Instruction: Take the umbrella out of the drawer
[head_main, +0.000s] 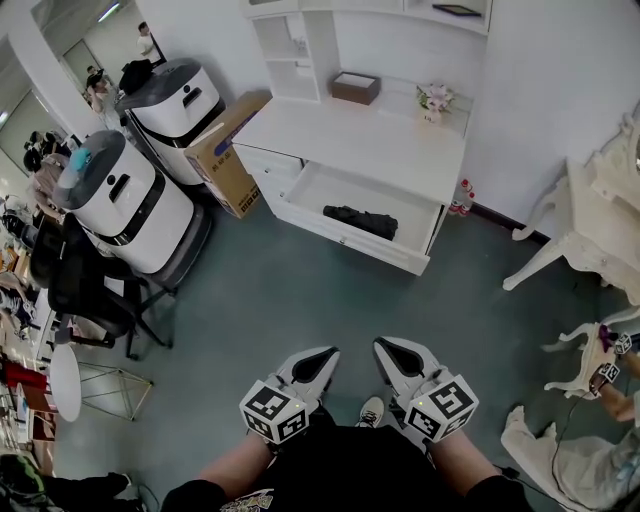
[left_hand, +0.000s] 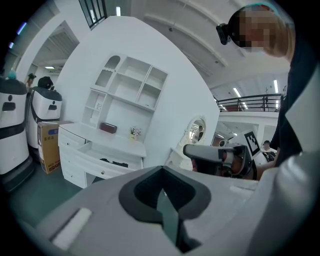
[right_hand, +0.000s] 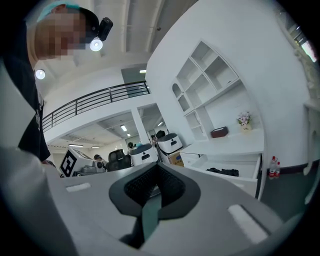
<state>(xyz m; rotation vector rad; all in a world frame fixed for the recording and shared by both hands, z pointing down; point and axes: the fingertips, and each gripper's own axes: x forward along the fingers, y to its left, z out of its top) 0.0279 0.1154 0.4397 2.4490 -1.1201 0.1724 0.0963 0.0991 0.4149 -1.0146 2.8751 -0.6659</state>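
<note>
Locate umbrella (head_main: 360, 221) lying in open drawer (head_main: 340, 238), far centre, below tabletop (head_main: 350, 135). Expect light weight and slippery fabric over a stiff shaft; grip mid-length, across the bundle. Note left gripper (head_main: 326, 355) and right gripper (head_main: 388, 348) near: both jaws together, empty.

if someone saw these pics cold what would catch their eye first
The open drawer of the white desk at top centre of the head view stands out, with a black folded umbrella lying in it. Low in that view the left gripper and right gripper sit side by side, both shut and holding nothing, well short of the drawer. White rounded machines stand at the left.
</note>
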